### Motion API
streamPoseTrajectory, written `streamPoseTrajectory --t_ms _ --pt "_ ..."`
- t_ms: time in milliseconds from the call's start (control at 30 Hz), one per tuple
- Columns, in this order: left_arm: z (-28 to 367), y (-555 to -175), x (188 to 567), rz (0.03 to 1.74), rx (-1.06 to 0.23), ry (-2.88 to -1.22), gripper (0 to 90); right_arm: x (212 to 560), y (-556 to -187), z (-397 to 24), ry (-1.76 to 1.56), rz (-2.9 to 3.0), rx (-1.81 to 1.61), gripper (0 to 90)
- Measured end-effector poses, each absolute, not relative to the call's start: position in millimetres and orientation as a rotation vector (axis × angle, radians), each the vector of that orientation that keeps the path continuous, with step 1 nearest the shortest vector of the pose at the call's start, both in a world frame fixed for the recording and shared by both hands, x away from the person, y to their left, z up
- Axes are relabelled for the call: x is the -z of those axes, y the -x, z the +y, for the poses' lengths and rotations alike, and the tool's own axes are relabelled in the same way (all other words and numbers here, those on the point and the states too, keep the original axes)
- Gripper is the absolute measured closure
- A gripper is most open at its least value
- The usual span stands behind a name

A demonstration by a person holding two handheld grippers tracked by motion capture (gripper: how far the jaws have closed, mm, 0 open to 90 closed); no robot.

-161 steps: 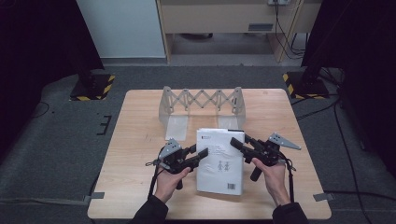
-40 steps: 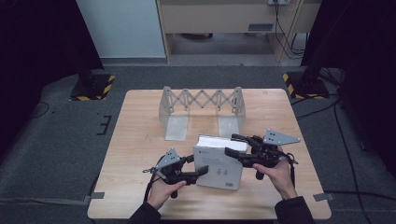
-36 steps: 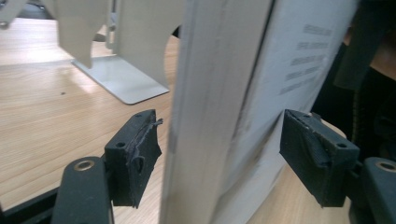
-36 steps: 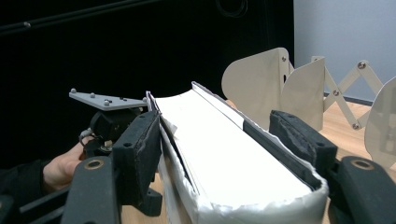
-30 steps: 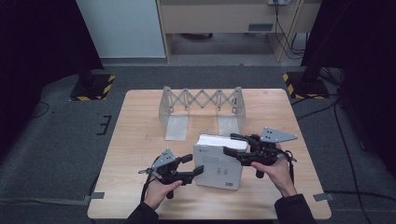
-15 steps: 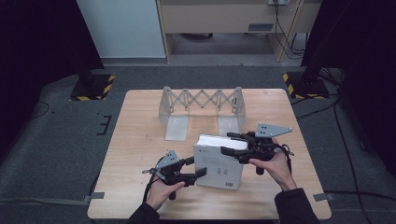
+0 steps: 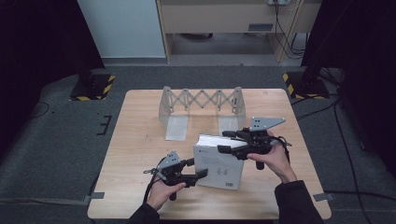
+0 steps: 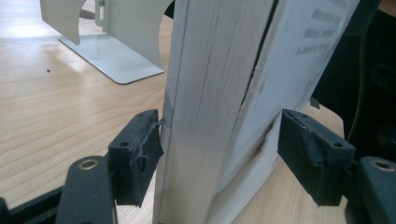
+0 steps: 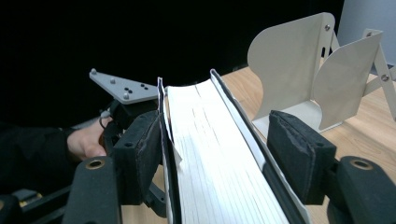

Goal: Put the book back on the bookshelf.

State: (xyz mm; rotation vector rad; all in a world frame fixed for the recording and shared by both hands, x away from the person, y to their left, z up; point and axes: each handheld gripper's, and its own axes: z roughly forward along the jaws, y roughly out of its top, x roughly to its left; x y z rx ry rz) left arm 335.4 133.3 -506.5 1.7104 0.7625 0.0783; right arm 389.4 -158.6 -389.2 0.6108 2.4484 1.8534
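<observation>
Standing on edge near the table's (image 7: pixel 140 140) front edge, the book (image 7: pixel 219 163) seems heavy, stiff yet floppy-covered; it is best gripped across its block. It is straddled by the left gripper (image 8: pixel 219 154) and right gripper (image 9: pixel 217 154), each half-open, one pad touching, both having just been closing.

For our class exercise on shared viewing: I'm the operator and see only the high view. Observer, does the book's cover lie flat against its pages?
Observer: No. In the left gripper view the book has its cover gaping away from the pages.
Operator: Which part of it faces the right tongs?
Observer: Its page edge. That edge runs between the right tongs, whose jaws have just been closing.
</observation>
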Motion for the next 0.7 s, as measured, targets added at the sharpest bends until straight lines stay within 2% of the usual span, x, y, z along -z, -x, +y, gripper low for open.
streamPoseTrajectory --t_ms 367,700 --pt "133.1 -335.8 508.3 0.766 -0.08 -1.716 30.1 387.5 -394.2 -155.6 -0.568 2.497 -1.806 38.7" --pt "133.0 -335.9 508.9 0.764 -0.083 -1.716 30.5 384.7 -398.7 -155.1 -0.572 2.494 -1.828 36.9"
